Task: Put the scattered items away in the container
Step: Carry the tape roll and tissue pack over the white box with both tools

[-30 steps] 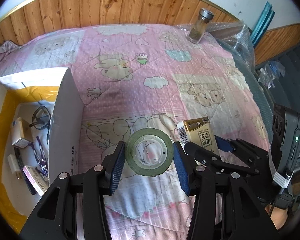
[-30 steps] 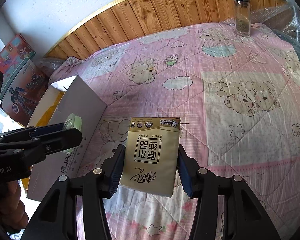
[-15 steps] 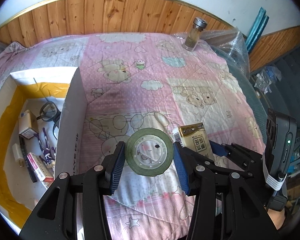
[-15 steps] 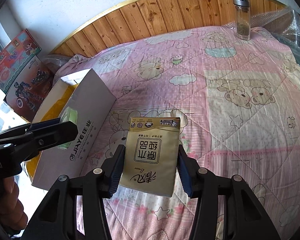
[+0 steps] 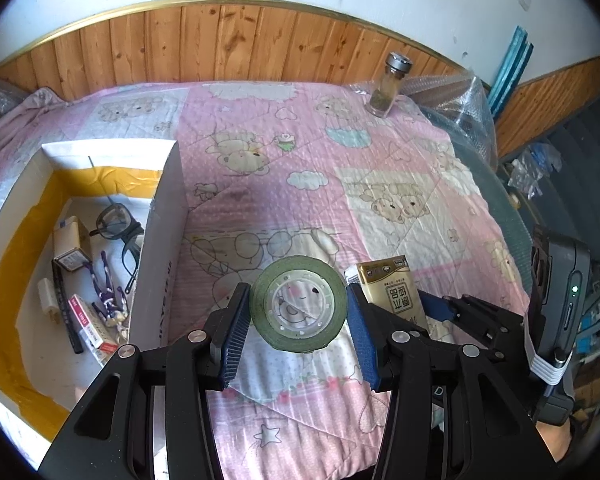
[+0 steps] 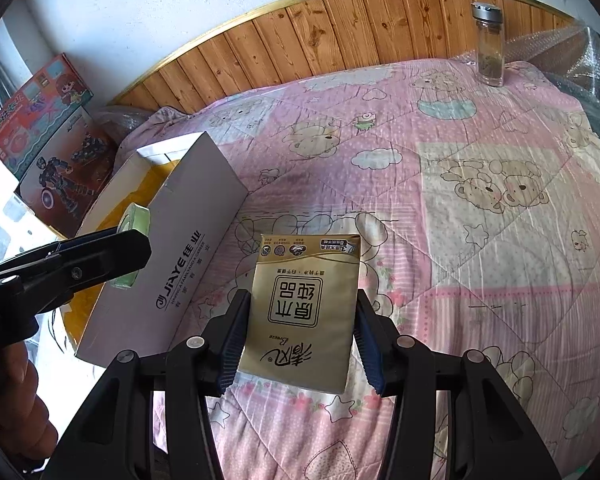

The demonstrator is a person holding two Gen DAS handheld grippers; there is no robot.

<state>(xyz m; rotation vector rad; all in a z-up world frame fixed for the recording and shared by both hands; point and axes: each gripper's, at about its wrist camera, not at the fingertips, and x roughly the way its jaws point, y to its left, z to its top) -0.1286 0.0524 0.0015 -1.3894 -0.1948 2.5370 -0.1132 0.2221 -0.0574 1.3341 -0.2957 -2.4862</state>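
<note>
My left gripper (image 5: 298,314) is shut on a green tape roll (image 5: 299,309) and holds it above the pink quilt, just right of the white box (image 5: 168,216). My right gripper (image 6: 300,322) is shut on a gold tissue pack (image 6: 302,308) and holds it above the quilt, right of the box (image 6: 188,240). The pack also shows in the left wrist view (image 5: 392,290), and the tape roll shows edge-on in the right wrist view (image 6: 134,220). The box holds glasses (image 5: 118,224), a small carton (image 5: 70,242), a pen, a purple figure and a small red-and-white pack.
A glass jar with a metal lid (image 5: 388,88) stands at the quilt's far right, next to bubble wrap (image 5: 460,104). Wooden wall panels (image 5: 240,40) run behind the bed. Toy boxes (image 6: 44,136) stand beyond the white box. The bed's right edge drops off to the floor.
Both grippers have risen and pulled back with their loads, so more of the box's inside and the wall shows. The grips are unchanged.
</note>
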